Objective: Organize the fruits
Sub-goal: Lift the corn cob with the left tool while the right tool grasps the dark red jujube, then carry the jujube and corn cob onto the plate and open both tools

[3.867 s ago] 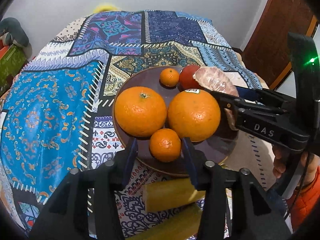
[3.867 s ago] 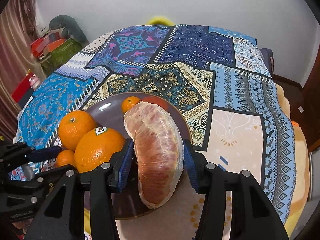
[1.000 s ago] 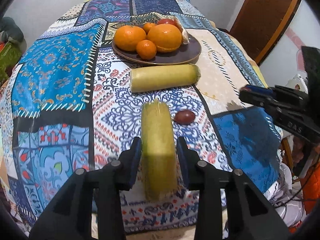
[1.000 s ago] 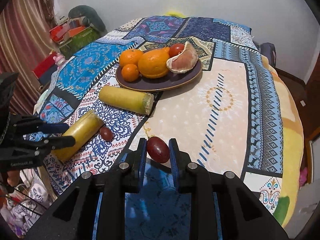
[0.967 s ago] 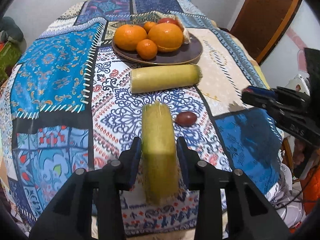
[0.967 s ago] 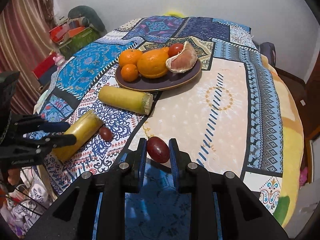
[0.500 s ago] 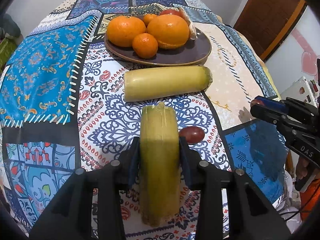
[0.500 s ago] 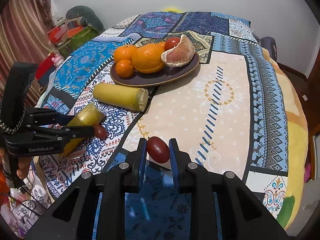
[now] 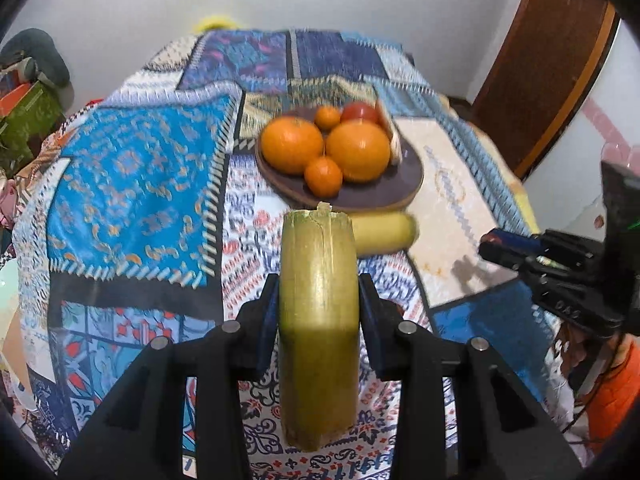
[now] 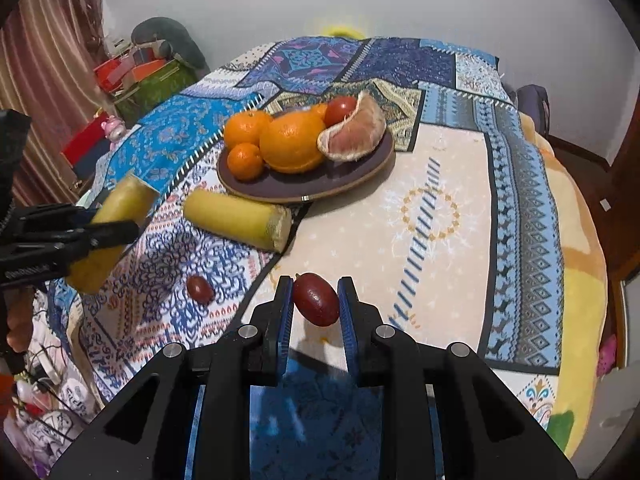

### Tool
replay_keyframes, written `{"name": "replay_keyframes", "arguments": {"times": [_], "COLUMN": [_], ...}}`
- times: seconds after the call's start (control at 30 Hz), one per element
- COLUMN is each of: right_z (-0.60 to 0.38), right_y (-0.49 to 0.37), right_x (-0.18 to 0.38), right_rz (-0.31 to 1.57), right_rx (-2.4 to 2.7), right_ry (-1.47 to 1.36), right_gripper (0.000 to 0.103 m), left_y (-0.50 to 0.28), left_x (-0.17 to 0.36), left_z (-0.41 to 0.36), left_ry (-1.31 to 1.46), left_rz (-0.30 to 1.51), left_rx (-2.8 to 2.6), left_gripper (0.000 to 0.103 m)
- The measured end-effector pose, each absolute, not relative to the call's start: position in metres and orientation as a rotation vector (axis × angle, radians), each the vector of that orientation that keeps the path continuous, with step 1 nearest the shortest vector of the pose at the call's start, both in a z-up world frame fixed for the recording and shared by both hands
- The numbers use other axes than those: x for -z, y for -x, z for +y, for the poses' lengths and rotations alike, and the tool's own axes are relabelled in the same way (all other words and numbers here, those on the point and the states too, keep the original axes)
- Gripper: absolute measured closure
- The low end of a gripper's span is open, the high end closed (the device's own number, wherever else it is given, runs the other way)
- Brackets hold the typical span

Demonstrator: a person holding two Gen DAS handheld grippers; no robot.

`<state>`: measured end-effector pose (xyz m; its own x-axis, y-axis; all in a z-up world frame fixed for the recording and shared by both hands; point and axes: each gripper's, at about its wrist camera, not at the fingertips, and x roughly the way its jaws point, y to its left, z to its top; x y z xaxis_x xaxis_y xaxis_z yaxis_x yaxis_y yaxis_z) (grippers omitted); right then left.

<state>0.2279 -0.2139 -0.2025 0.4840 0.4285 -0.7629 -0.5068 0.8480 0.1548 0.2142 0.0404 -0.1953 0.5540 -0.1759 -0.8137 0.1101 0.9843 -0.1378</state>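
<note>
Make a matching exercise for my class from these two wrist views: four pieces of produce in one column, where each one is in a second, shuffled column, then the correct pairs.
Column 1
1. Yellow-green stalk piece
2. Second stalk piece
3. Dark red oval fruit
4. Peeled pomelo segment

Column 2
A. On the brown plate, beside the oranges
B. Held in the right tongs
C. Lying on the tablecloth just in front of the plate
D. Held in the left tongs, lifted off the cloth

Pairs: 1-D, 2-C, 3-B, 4-A
</note>
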Motion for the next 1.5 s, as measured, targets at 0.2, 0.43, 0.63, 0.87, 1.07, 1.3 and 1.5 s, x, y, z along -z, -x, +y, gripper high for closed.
{"name": "replay_keyframes", "arguments": {"times": [0.2,0.43,0.63,0.87,1.07,1.3,1.5], "right_z": [-0.209,-0.202,-0.192,-0.178,-0.174,-0.17,-0.17], "right_y": [-0.238,-0.255,-0.274,-0.295,-0.311,-0.32,-0.324], "right_x": [0.19,0.177,0.173,0.18,0.191,0.21,0.22], "right_rz": [0.865,0.826,0.803,0.798,0.814,0.859,0.876], "right_rx": [-0.577,-0.589,-0.592,-0.599,-0.597,-0.612,-0.622], "right_ry": [0.099,0.093,0.092,0.114,0.111,0.112,0.104], "right_gripper": [0.083,0.083,0.083,0.082,0.082,0.082,0.082], "left_y": [-0.224,-0.246,-0.273,-0.309,-0.338,-0.369,-0.383], "left_x": [0.173,0.165,0.17,0.181,0.187,0.197,0.208], "left_z": [0.039,0.035,0.028,0.022,0.02,0.018,0.018], "left_ry": [0.081,0.085,0.088,0.103,0.108,0.113,0.113], "left_rz": [0.908,0.874,0.873,0.882,0.889,0.91,0.936], "left_rx": [0.179,0.191,0.206,0.219,0.22,0.211,0.187], "left_gripper": [0.066,0.066,0.066,0.066,0.066,0.066,0.066]}}
